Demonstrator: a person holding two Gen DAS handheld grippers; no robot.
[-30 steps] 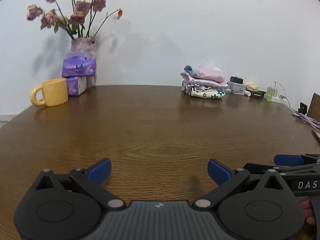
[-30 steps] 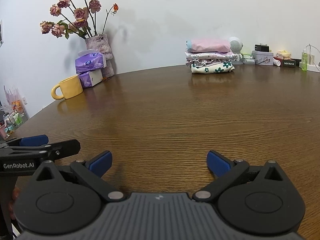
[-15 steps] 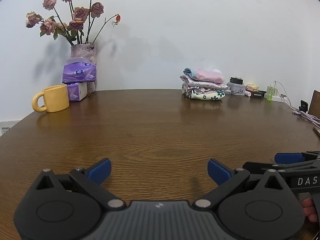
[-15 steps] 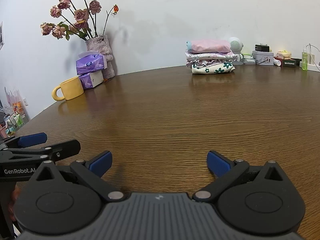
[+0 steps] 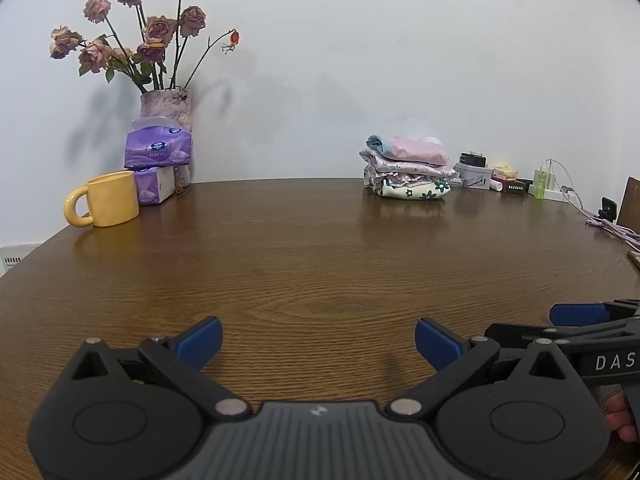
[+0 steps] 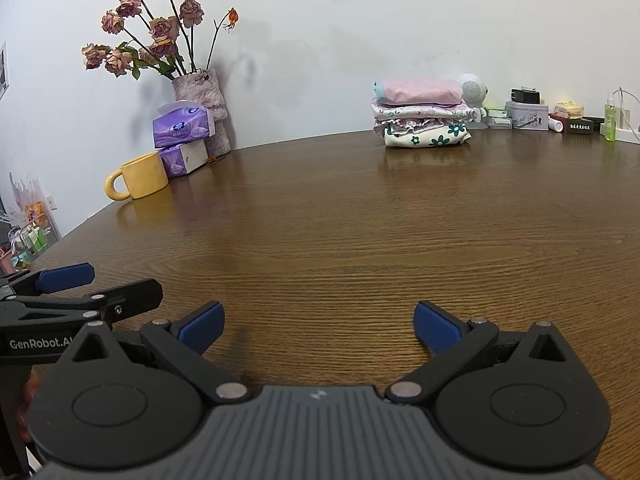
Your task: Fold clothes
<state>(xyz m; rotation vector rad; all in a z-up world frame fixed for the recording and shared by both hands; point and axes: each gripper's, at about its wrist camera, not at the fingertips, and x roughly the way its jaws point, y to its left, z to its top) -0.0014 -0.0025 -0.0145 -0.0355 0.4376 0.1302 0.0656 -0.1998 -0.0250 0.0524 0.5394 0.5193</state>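
Clothes, folded in a neat stack, sit at the far edge of the wooden surface against the wall, well apart from both tongs. The left tongs and right tongs hover side by side low over the near edge, both spread wide, holding nothing. A yellow mug stands far left, beside tissue packs.

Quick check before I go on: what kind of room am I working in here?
Most likely a home room: a wooden table against a plain wall holds a vase of dried roses, a yellow mug and a stack of folded clothes.
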